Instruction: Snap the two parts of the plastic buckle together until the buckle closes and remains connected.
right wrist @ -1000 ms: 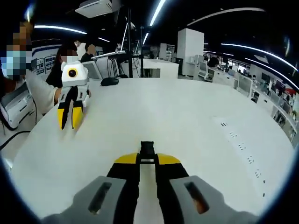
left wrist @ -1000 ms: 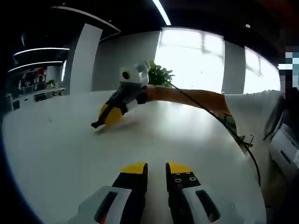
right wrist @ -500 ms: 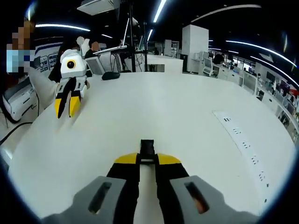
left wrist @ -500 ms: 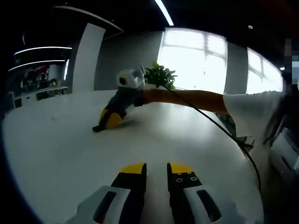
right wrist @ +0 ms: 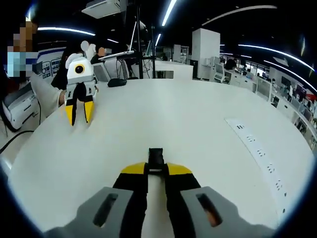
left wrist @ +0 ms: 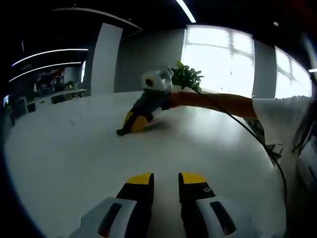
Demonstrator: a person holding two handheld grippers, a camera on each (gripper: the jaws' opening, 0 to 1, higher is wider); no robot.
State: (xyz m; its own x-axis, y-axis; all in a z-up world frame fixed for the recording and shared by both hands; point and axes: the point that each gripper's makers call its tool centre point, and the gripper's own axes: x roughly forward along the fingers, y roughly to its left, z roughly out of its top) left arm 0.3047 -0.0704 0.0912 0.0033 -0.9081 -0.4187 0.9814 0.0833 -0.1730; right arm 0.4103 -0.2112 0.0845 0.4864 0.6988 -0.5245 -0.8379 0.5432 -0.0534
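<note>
Buckle halves not yet joined

Our right gripper (right wrist: pixel 156 169) pinches one black buckle part (right wrist: pixel 155 157) above the white table (right wrist: pixel 198 124); our left gripper (left wrist: pixel 166 179) hovers narrowly parted, empty; mating remains; we cannot tell where the other half lies.

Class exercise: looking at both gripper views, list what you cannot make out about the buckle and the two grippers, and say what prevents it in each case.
- Buckle piece, right gripper view: its rear is clamped between the right gripper tips, so its shape and which half it is stay hidden.
- Same piece, left gripper view: too small and dark to read.
- Left gripper: nothing shows between its tips; in the right gripper view it is too small to confirm.
- Table: its near edge is cut off by the rim.
</note>
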